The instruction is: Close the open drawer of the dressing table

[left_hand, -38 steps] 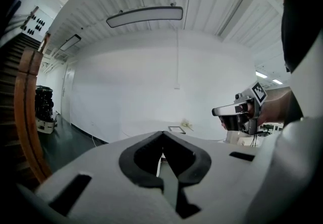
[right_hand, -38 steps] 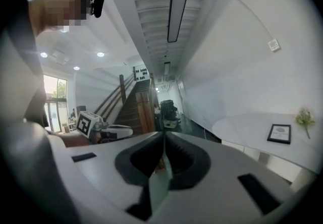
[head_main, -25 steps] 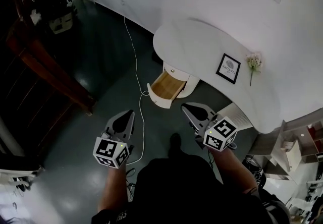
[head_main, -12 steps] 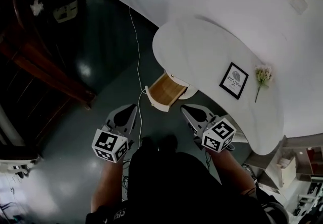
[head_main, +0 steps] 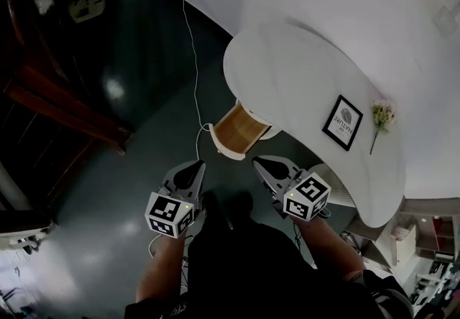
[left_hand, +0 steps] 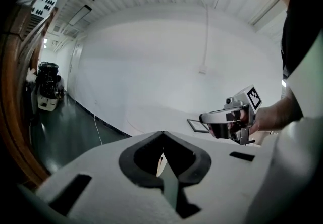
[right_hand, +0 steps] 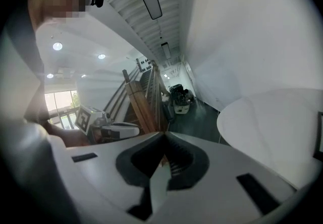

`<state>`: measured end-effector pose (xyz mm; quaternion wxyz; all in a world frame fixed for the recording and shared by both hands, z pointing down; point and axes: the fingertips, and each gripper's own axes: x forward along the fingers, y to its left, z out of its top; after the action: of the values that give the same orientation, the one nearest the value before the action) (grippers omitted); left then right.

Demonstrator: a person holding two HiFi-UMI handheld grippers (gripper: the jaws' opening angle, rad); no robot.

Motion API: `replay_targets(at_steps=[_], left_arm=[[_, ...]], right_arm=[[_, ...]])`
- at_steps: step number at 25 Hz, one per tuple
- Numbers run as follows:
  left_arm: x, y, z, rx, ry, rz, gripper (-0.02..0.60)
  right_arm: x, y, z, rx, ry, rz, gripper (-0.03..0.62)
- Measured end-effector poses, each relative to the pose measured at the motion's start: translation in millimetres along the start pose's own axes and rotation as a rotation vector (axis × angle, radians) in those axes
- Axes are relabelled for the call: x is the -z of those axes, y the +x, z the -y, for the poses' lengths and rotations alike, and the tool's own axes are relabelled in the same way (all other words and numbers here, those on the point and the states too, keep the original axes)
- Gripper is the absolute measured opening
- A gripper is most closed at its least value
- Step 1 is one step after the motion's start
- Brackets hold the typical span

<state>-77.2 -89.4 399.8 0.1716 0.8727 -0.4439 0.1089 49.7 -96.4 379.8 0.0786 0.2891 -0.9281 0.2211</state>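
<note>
Drawer (head_main: 234, 130) sticks out from under the white dressing table (head_main: 302, 73), wooden inside showing. The left gripper (head_main: 192, 167) and right gripper (head_main: 260, 164) hover nearby, both pinched together.

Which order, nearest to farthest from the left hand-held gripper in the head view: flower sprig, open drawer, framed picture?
From the left hand-held gripper:
1. Open drawer, just ahead, under the dressing table.
2. Framed picture, on the tabletop, off to the right.
3. Flower sprig, right of the picture.
</note>
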Motion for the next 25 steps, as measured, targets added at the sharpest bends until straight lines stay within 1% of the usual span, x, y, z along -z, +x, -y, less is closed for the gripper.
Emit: replay_targets(at_steps=[4,7,10,13,16,21,23,25], left_arm=[[22.7,17.3,-15.1,0.025,-0.018,-0.050,0.009],[41.6,35.5,-28.8,0.031,-0.050,-0.072,0.009],[57.7,52.7,-37.3,0.043,-0.115,-0.061,0.009],[78.9,71.0,-49.9,0.044,-0.157,-0.037,0.009],[118.2,95.6,-68.4,0.035,-0.171,-0.044,0.009],[199.4,135.6,-90.1,0.021,-0.203,-0.110,0.009],[226.2,145.9,-95.5,0.021,-0.215,-0.111,0.009],[250.7,162.2,-100.8,0.033,-0.200,-0.114,0.009]], right_arm=[[15.8,24.9,7.6,0.000,0.032,-0.033,0.005],[35.3,43.8,16.6,-0.011,0.047,-0.074,0.005],[58.8,58.8,25.5,-0.019,0.057,-0.116,0.005],[87.1,75.2,38.3,-0.021,0.068,-0.161,0.005],[121.1,91.8,53.7,-0.025,0.080,-0.197,0.005],[171.3,113.9,70.7,-0.050,0.061,-0.252,0.005],[195.4,121.7,82.9,-0.044,0.067,-0.273,0.005],[216.1,129.3,102.1,-0.024,0.098,-0.280,0.005]])
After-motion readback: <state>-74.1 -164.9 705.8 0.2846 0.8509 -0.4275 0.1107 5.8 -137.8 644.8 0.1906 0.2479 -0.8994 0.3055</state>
